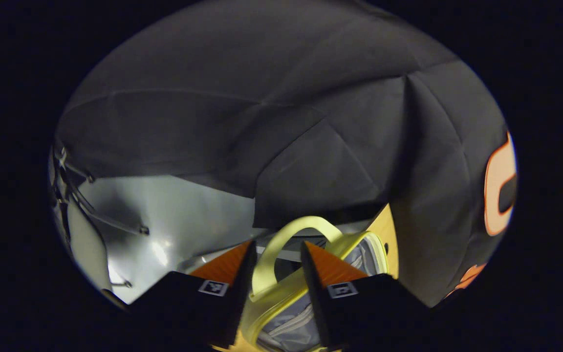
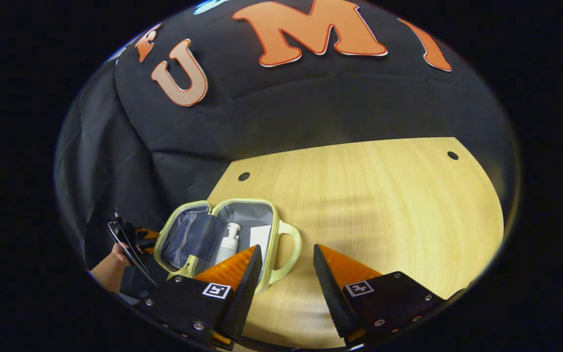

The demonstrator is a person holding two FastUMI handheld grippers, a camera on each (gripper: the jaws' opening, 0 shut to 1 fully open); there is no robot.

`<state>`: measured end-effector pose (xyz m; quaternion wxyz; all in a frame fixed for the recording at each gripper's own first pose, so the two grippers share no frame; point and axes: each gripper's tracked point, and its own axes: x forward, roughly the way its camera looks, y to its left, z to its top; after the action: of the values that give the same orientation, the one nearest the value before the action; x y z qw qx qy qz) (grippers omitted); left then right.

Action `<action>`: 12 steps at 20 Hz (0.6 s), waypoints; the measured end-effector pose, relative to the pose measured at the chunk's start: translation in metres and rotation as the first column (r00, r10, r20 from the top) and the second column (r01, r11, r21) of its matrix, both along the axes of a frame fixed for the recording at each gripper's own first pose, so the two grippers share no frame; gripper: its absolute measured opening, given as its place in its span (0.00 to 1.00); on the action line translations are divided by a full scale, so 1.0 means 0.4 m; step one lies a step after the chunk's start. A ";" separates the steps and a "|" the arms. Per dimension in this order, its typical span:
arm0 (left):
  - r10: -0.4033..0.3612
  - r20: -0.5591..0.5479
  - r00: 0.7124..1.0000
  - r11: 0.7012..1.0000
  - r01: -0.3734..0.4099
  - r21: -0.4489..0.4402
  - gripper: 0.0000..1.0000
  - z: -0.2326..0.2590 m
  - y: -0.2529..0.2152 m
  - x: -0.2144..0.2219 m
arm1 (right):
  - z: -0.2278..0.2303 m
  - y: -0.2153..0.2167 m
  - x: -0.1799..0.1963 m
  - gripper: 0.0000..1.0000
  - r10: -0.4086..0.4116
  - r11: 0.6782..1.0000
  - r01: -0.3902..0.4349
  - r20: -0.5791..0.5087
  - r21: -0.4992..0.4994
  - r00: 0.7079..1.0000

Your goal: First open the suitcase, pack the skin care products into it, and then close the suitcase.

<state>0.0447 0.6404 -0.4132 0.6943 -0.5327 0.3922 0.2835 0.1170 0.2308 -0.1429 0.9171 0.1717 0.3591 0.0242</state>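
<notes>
Two hand-held grippers, left [image 1: 277, 254] and right [image 2: 287, 256], both agape, empty; suitcase [image 2: 223, 234] open, contents partly hidden, perhaps a pump bottle [image 2: 227, 243].

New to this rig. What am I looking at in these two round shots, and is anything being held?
No robot arm here: a person carries handheld tongs in each hand, each with a camera looking along its own fingers. In the right gripper view, the right tongs hang open above a light wooden table. On it lies an open pale-yellow zip case with grey lining, holding a white pump bottle and a flat white packet. In the left gripper view, the left tongs are open with the case's yellow handle between the fingers, not gripped.
</notes>
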 end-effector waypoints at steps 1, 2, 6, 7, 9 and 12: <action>0.010 0.015 1.000 0.998 -0.009 -0.064 0.52 -0.008 -0.027 0.002 | 0.007 -0.018 -0.004 0.70 -0.014 1.000 0.014 0.004 -0.004 1.000; 0.031 -0.013 0.999 0.997 -0.032 -0.071 0.52 -0.026 -0.013 -0.014 | 0.015 -0.039 -0.008 0.70 -0.036 0.999 0.037 0.006 -0.011 0.999; 0.016 0.044 0.999 0.998 -0.013 -0.061 0.27 -0.009 -0.009 -0.015 | 0.053 -0.106 -0.008 0.70 -0.098 0.995 0.099 0.058 -0.017 0.993; 0.007 0.044 0.999 0.999 -0.006 -0.035 0.22 -0.005 0.000 -0.019 | 0.057 -0.124 -0.004 0.70 -0.112 0.993 0.114 0.072 -0.024 0.991; -0.028 0.072 0.997 1.000 0.029 -0.002 0.18 0.015 -0.014 -0.004 | 0.070 -0.149 0.002 0.70 -0.137 0.989 0.142 0.110 -0.041 0.985; -0.062 0.124 0.990 0.996 0.052 0.079 0.08 0.081 -0.004 0.021 | 0.091 -0.182 0.001 0.72 -0.152 0.985 0.163 0.153 -0.062 0.977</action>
<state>0.0532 0.6388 -0.3808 0.7451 -0.5116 0.3516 0.2438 0.1172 0.1581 -0.1064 0.9459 0.1630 0.2761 -0.0492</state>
